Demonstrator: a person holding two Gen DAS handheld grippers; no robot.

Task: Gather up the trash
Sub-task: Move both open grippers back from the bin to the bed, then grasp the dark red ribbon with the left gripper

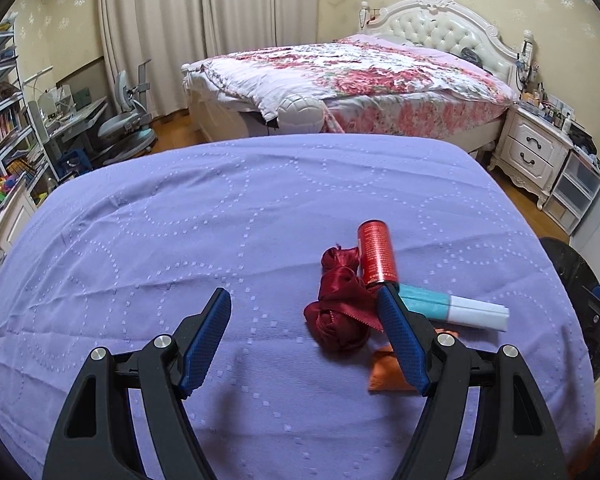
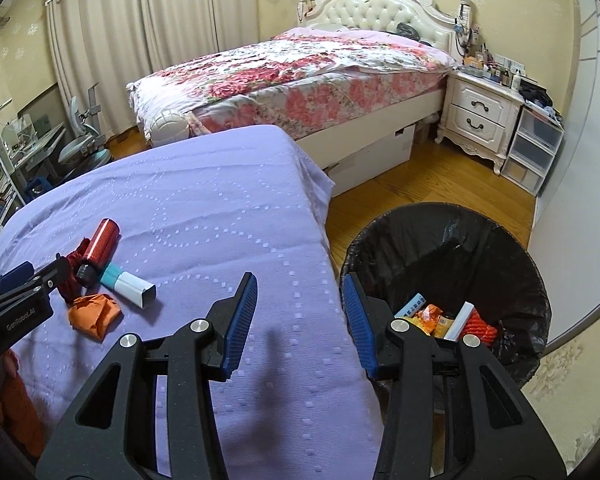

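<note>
Purple-clothed tabletop (image 1: 180,240) in a bedroom; black-lined trash bin (image 2: 440,248) at its right edge, wrappers already inside. Near right on the cloth: red can (image 1: 376,252), dark red ribbon bundle (image 1: 338,312), teal-and-white box (image 1: 456,310), orange scrap (image 2: 94,314). Left gripper (image 1: 304,308) and right gripper (image 2: 300,292) fingers spread, empty.

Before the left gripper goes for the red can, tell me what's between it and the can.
The dark red ribbon lies bunched between the open left gripper and the red can, against the can's side. The teal-and-white box sits just right of the can's near end. Nothing else visible blocks it.
</note>
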